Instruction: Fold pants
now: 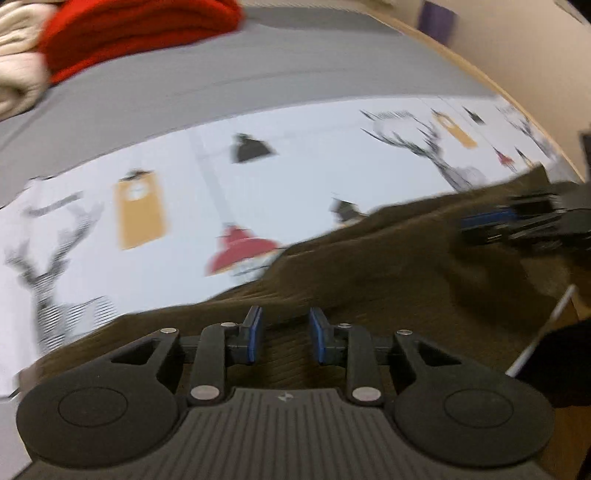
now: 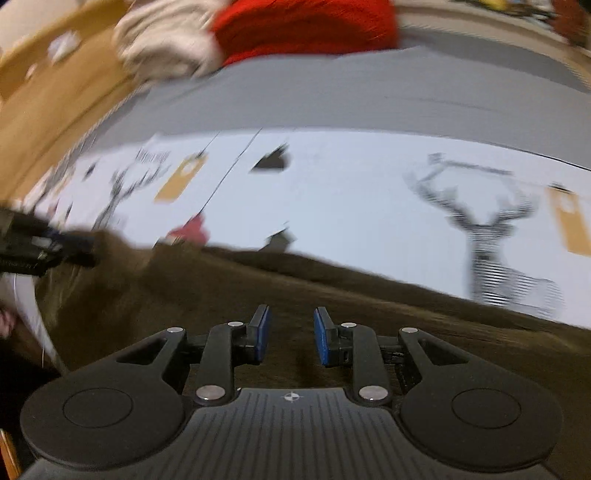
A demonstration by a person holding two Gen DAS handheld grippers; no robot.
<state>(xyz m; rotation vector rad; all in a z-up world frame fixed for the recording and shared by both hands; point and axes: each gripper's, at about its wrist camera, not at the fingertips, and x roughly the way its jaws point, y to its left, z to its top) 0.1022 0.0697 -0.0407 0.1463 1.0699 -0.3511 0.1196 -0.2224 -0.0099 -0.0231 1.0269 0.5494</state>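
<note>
I see my left claw (image 1: 285,336) and right claw (image 2: 291,338) both parted, gripping nothing, hovering over the dark olive-brown ribbed pants (image 1: 388,266) spread at six o'clock on the reindeer-printed white cloth (image 1: 295,147) covering the worktop.

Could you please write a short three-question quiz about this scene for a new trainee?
1. True or false: the left gripper is open above the brown pants.
2. Which garment lies beside the cream garment? A) red garment B) blue C) green
3. Fill in: the pants lie on a white cloth printed with ____.

Key: 1 true; 2 A; 3 deer
</note>
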